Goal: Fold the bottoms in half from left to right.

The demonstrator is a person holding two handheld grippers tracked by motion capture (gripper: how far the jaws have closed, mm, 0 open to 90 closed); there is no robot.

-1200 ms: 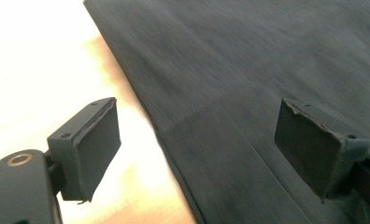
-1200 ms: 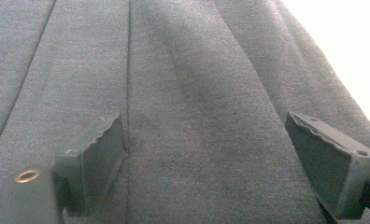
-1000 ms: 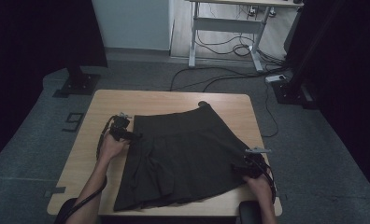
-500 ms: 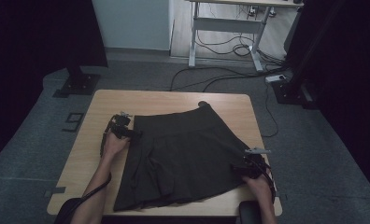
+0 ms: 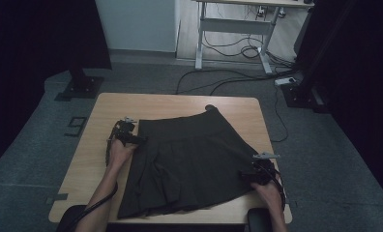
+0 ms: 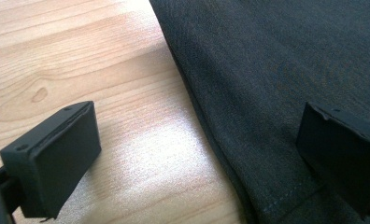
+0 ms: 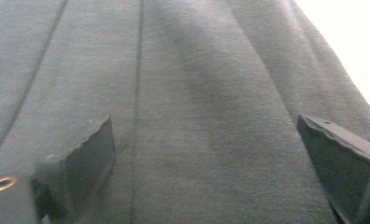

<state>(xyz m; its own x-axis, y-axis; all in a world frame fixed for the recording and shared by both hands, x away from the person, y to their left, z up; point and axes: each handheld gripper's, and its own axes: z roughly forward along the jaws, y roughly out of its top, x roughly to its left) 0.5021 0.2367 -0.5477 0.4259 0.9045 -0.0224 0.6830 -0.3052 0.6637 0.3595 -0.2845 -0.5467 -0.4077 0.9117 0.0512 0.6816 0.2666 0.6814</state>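
A dark pleated skirt lies flat on the wooden table, waistband toward the far left and hem toward the near edge. My left gripper rests at the skirt's left waist corner. In the left gripper view its jaws have just been opening and my left gripper now stands wide, one pad over bare wood, the other over the skirt's edge. My right gripper sits low on the skirt's right hem corner. My right gripper has also just been opening, with flat cloth lying under it, not pinched.
Bare wood runs along the table's left side and far edge. Behind the table on the floor are a desk frame, loose cables and black stand bases. A dark pad sits at the near right edge.
The left gripper has edged slightly toward the skirt's waist corner. The right hand and the skirt look unmoved.
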